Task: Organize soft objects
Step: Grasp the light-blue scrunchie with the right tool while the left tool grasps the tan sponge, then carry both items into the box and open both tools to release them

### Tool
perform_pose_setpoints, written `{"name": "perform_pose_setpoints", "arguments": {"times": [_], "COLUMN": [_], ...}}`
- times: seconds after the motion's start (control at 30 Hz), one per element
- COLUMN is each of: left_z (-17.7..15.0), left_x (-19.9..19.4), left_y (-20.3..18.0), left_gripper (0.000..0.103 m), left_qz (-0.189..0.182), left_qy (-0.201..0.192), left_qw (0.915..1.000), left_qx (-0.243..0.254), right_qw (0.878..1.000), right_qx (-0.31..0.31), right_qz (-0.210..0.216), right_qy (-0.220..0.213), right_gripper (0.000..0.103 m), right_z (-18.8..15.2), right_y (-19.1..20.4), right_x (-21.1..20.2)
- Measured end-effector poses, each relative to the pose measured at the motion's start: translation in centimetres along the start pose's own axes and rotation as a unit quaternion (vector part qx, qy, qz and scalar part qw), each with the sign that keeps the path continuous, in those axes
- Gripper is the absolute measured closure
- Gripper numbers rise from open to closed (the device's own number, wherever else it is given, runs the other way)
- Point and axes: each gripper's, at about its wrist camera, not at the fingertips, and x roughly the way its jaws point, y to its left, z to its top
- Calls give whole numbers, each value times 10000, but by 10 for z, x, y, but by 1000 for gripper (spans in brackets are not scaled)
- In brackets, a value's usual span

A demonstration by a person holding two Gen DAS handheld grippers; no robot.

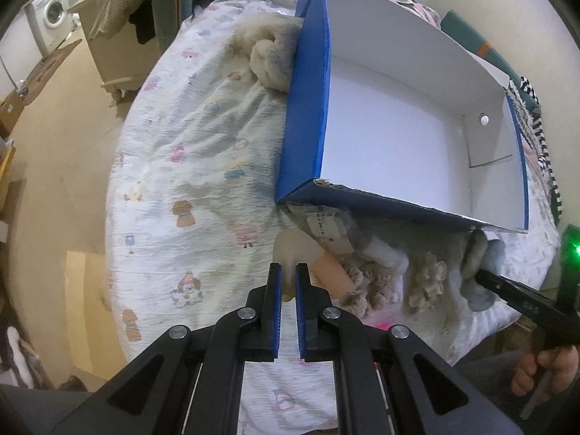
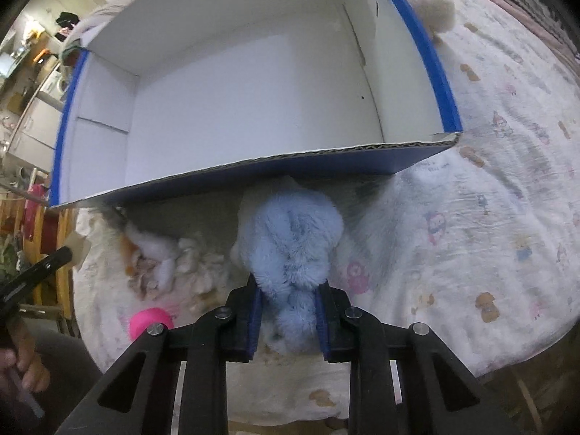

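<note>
Counts, both views:
- box [image 1: 398,134] x1, blue outside, white inside; 0 items in it.
- blue fluffy toy [image 2: 293,250] x1.
- cream fluffy toy [image 1: 272,61] x1, at box's far side.
- beige/white ruffled soft things [image 1: 380,279] in front of box: approx. 2–3, tangled, exact no. unclear.
- pink round item [image 2: 150,320] x1.
- gripper x2: left gripper [image 1: 288,311], right gripper [image 2: 290,317].
- bed [image 1: 203,166] x1; washing machine [image 1: 50,11] x1.

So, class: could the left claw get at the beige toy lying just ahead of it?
Probably yes. The left claw is open and points at the beige toy, with nothing between them; the box sits further back.
</note>
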Motion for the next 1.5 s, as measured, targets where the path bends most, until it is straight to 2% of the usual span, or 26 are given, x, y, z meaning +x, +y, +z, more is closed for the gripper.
{"name": "perform_pose_setpoints", "arguments": {"times": [0.1,0.23,0.43,0.6,0.77,0.9,1.1,1.37,1.5], "left_z": [-3,-9,-13,6,40,66,89,92,94], "left_x": [-5,-19,-57,-94,-105,-92,-52,11,31], "left_y": [1,1,-5,-30,-61,-83,-105,-108,-107], "left_gripper": [96,96,96,96,96,96,96,96,96], "left_qz": [130,207,333,168,-93,-189,-61,174,114], "left_qy": [-85,-290,-979,-1577,-1783,-1725,-1495,-1232,-967], "left_qw": [9999,9994,9946,9871,9820,9810,9822,9845,9879], "left_qx": [17,-2,-33,223,623,871,1132,1234,1209], "right_qw": [9999,9984,9948,9916,9884,9880,9907,9954,9966], "right_qx": [-55,-59,-231,-496,-589,-505,-252,-63,-25], "right_qz": [116,475,692,683,745,783,670,524,522], "right_qy": [-108,-286,-712,-981,-1189,-1235,-1153,-806,-630], "right_gripper": [76,76,76,76,76,76,76,76,76], "right_z": [-12,-17,-15,6,39,69,96,106,111], "right_y": [1,3,21,20,20,23,13,10,16], "right_x": [-8,-32,-65,-97,-111,-99,-62,-19,-2]}}
